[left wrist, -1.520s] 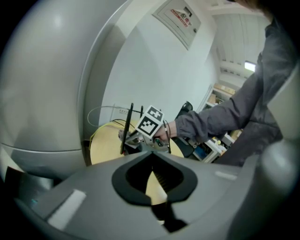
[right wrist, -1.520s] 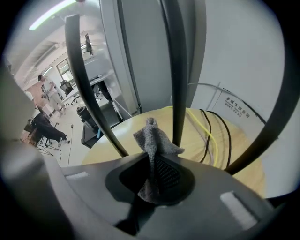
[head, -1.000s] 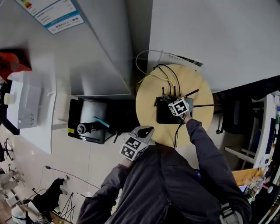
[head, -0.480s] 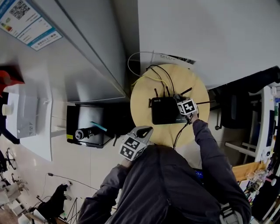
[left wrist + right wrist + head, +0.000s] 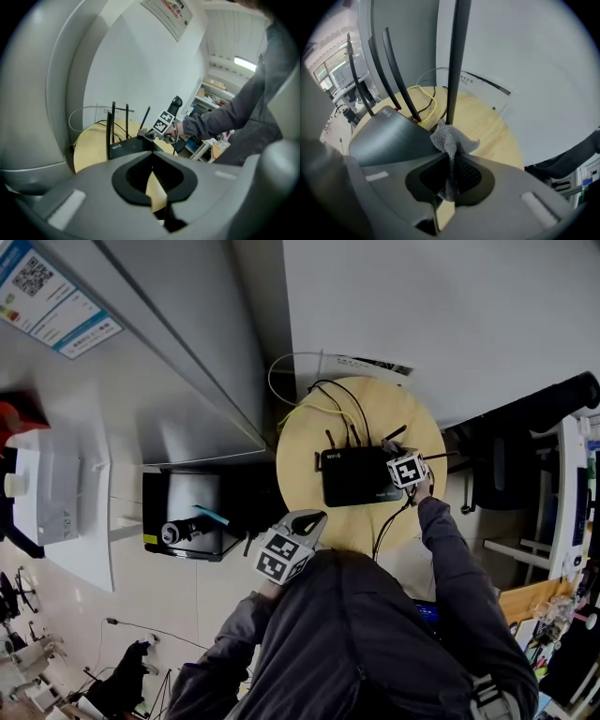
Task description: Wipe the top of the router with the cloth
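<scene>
A black router [image 5: 349, 478] with several upright antennas lies on a round wooden table [image 5: 366, 413]. My right gripper [image 5: 394, 457] is at the router's right rear corner, shut on a grey cloth [image 5: 451, 139]. In the right gripper view the cloth bunches out of the jaws against the router [image 5: 389, 136] at the foot of an antenna [image 5: 454, 61]. My left gripper [image 5: 315, 518] hangs at the table's near left edge, apart from the router [image 5: 123, 146], its jaws shut with nothing in them.
Yellow and black cables [image 5: 323, 401] loop behind the router toward the white wall. A black cable [image 5: 384, 526] hangs over the table's front edge. A dark open box [image 5: 187, 512] sits on the floor to the left, and a dark chair [image 5: 497, 474] stands at the right.
My right gripper has slid with the cloth rightward across the router's top to its right edge. The left gripper has stayed in place.
</scene>
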### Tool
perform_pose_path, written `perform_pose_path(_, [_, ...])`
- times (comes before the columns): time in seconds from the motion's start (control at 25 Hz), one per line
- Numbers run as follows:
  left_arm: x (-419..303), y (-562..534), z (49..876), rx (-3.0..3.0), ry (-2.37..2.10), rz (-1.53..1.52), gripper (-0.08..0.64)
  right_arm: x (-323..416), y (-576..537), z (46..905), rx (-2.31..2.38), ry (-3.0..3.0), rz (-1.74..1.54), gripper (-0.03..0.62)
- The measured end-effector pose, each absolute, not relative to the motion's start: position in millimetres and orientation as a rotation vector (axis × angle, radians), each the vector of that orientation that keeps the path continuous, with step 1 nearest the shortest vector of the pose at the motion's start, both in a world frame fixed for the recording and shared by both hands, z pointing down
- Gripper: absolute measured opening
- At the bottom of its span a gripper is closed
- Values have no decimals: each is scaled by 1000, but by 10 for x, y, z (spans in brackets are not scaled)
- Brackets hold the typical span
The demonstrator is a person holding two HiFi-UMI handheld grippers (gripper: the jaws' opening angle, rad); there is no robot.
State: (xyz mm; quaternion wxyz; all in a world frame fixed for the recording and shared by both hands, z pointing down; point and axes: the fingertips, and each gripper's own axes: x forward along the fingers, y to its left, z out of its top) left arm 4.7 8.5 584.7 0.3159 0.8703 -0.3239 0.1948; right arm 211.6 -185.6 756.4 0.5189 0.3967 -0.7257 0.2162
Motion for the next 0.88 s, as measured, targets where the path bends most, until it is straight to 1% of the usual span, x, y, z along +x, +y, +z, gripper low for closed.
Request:
perform_pose_path(0.16, [29,123,5853,2291,-852,511,0,1894,-1843,7370,969,-1836,519,28])
perform_pose_path(0.44, [30,161,5840,2303,-839,511,0,789,-1456,7145,780,-2021,542,28])
perform_pose_path(0.6, [-14,193,5836,2301,-851,508,0,340,-1254,7182,692,-2048,562,28])
perform_pose_path(0.72, [-61,217,5832,2295,-863,505,0,162,-1148,7281,661,-2037,578,28])
perform_pose_path(0.88, [-96,248,5829,2294,-868,502,0,202,-1029,7501,655,-1963,580,28])
